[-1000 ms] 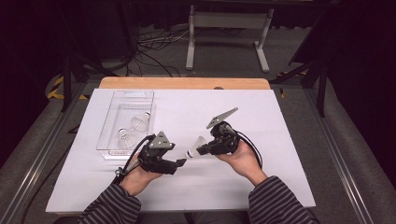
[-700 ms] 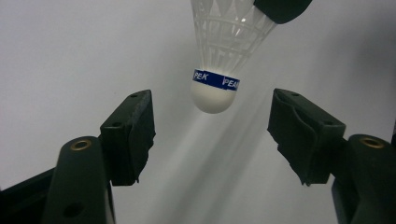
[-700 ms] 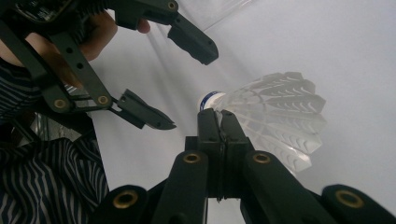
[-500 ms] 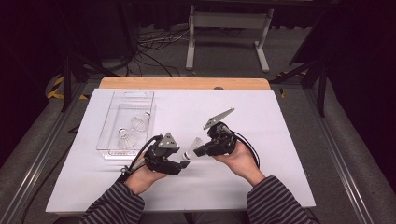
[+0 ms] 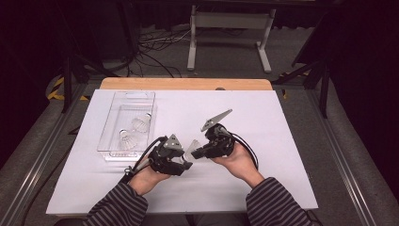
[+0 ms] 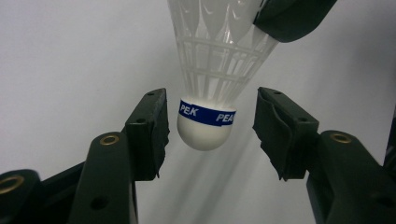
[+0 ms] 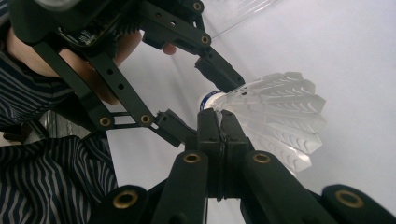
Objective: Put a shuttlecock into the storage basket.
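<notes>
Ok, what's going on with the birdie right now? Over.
Right gripper shut on shuttlecock skirt. Left gripper open, fingers either side of its cork, not touching. Nothing in the way.

A white sheet [image 5: 263,117] covers the table, with a strip of bare wood [image 5: 186,84] showing along its far edge. Beyond it lies grey floor where black cables [image 5: 155,44] tangle beside a pale metal stand [image 5: 230,33]. Yellow-and-black hazard tape [image 5: 57,88] marks the floor at left. The surroundings are dark.

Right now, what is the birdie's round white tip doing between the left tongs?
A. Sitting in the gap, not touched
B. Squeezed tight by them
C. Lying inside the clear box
A: the left tongs stand open, with a gap on each side of the birdie.
</notes>
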`<action>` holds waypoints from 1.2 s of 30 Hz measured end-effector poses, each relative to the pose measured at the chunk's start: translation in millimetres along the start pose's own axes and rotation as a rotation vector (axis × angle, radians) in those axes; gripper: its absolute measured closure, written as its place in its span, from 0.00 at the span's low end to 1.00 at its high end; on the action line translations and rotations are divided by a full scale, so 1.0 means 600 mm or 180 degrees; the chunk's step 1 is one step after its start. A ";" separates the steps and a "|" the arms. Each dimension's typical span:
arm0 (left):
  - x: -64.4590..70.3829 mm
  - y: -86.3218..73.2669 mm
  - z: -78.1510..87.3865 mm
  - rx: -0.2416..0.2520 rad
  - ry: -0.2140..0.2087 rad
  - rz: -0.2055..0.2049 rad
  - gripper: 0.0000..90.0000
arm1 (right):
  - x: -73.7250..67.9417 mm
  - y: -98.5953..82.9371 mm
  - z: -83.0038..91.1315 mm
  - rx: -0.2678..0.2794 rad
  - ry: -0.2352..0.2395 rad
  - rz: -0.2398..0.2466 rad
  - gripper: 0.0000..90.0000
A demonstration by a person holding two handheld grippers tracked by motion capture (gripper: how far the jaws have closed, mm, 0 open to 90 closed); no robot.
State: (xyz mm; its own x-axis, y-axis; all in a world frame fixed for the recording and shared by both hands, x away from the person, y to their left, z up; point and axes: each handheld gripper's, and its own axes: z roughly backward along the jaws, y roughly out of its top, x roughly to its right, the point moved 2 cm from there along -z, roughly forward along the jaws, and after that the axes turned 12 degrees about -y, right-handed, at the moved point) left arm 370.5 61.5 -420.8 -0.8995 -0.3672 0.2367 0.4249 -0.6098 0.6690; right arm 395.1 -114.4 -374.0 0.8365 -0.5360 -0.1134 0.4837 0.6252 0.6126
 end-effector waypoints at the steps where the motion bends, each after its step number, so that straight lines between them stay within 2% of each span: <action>1: 0.000 0.000 0.000 0.0000 0.0009 0.0005 0.52 | -0.001 0.000 -0.001 -0.0006 0.0001 -0.0002 1.00; 17: 0.000 -0.001 0.002 -0.0044 0.0030 -0.0046 0.70 | -0.002 0.003 -0.004 0.0002 0.0014 0.0031 1.00; 27: 0.004 0.006 0.004 -0.0110 0.0115 -0.0118 0.72 | 0.001 0.001 0.000 0.0015 -0.0002 0.0007 0.99; 30: 0.004 0.008 0.004 -0.0111 0.0100 -0.0121 0.72 | 0.002 0.001 0.002 0.0035 -0.0017 -0.0003 0.95; 36: 0.003 0.008 0.006 -0.0103 0.0108 -0.0085 0.72 | 0.004 0.001 0.006 0.0076 -0.0058 -0.0050 0.83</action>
State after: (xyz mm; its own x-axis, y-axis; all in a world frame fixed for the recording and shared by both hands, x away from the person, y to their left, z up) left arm 370.8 60.4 -414.5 -0.9068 -0.3738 0.1947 0.4045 -0.6420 0.6514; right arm 396.7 -117.3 -371.2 0.8240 -0.5561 -0.1089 0.4901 0.6029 0.6295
